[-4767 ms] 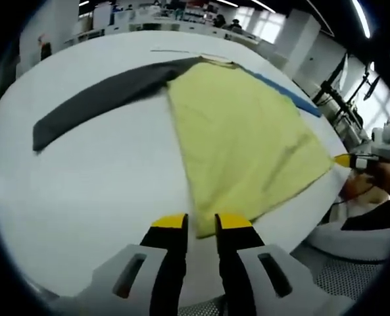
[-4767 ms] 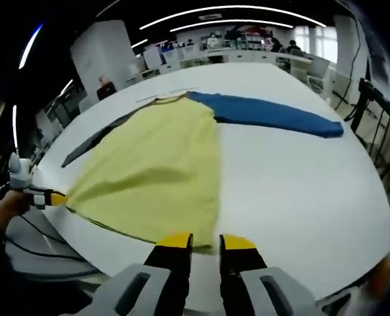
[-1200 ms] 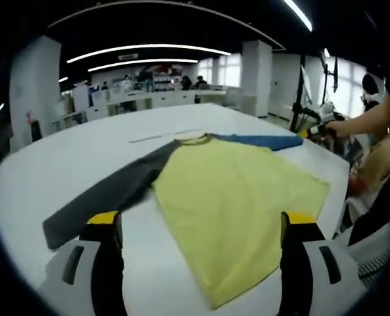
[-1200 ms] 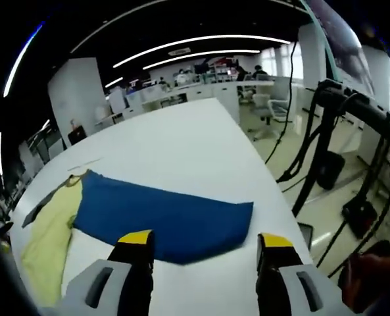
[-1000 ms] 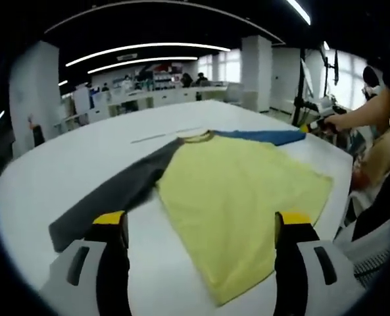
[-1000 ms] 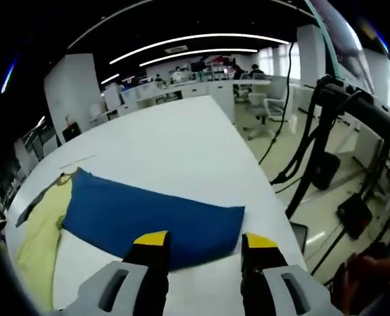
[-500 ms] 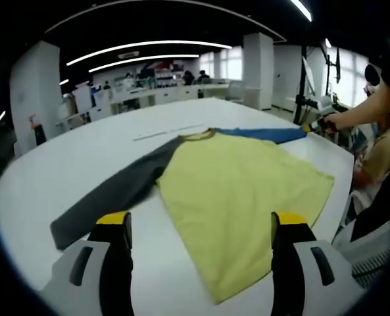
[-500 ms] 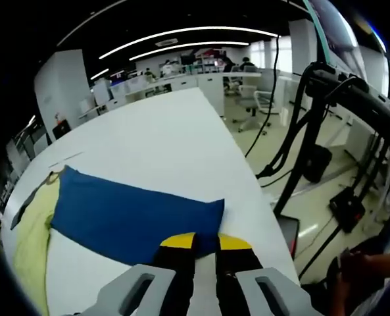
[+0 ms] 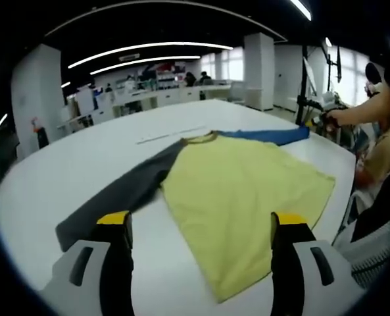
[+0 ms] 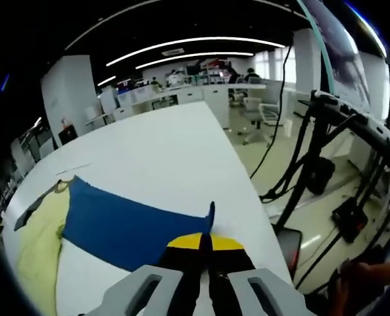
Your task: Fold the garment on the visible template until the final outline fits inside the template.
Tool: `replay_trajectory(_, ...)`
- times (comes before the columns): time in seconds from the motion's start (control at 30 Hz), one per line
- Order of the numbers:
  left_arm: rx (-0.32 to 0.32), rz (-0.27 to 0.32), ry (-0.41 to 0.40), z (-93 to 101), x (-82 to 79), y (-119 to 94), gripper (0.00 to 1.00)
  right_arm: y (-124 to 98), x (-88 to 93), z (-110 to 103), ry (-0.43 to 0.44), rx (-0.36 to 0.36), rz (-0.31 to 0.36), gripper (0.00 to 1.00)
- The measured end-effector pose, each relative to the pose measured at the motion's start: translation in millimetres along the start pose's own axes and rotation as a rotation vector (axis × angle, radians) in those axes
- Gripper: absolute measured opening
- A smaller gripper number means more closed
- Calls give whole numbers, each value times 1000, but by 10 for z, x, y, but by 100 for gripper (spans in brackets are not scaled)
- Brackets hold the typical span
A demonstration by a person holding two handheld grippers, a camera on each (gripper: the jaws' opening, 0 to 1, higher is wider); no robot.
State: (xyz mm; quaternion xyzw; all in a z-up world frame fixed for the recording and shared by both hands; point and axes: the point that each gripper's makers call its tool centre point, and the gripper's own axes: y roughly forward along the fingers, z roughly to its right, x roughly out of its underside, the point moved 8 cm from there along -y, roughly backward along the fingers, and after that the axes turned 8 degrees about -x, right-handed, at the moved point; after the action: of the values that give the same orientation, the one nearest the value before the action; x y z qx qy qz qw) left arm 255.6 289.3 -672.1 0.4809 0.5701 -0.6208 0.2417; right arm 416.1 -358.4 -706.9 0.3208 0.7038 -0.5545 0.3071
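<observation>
Pinching the blue sleeve [image 10: 125,226] cuff, the right hand-held gripper [image 10: 204,242] lifts it; the left hand-held gripper [image 9: 201,222] hovers wide over the white table [image 9: 83,158], shirt [image 9: 241,191] at 12 o'clock.

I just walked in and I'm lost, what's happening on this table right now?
A person with a gripper in each hand is starting to fold a shirt spread flat on a white table. The right gripper is shut on the cuff end of the blue sleeve, whose edge stands up off the table. The left gripper hovers open over the near side, touching nothing. The yellow body and the grey sleeve lie flat and unfolded.
</observation>
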Motion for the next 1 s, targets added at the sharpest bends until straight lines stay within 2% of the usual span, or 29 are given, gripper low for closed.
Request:
replay_trajectory(0.2, 1, 7, 9, 26, -21, -13, 85, 53, -94, 4, 61, -33, 18, 0)
replay_trajectory(0.27, 1, 12, 12, 23, -29, -17, 85, 2, -91, -190, 63, -36, 22, 0)
replay_trajectory(0.3, 1, 15, 13, 21, -33, -22, 85, 30, -104, -151, 63, -37, 21, 0)
replay_trajectory(0.33, 0, 17, 15, 19, -34, -26, 85, 45, -112, -153, 56, -34, 14, 0)
replay_trajectory(0.37, 0, 19, 16, 17, -35, -31, 85, 44, -113, -149, -1, -17, -17, 0)
replay_trajectory(0.4, 0, 20, 15, 16, -35, -34, 85, 50, -120, -170, -24, -11, -20, 0)
replay_trajectory(0.43, 0, 19, 15, 16, -33, -34, 85, 66, -135, -302, -28, -17, -18, 0)
replay_trajectory(0.6, -1, 14, 10, 25, -25, -40, 86, 104, -189, -604, -60, -32, -33, 0)
replay_trajectory(0.7, 0, 20, 14, 35, -34, -53, 86, 159, -236, -592, -73, -53, -26, 0)
replay_trajectory(0.8, 0, 23, 15, 37, -40, -71, 86, 166, -290, -764, -97, -58, -24, 0)
replay_trajectory(1.0, 8, 30, 16, 46, -48, -103, 87, 267, -345, -834, -104, -104, -10, 0)
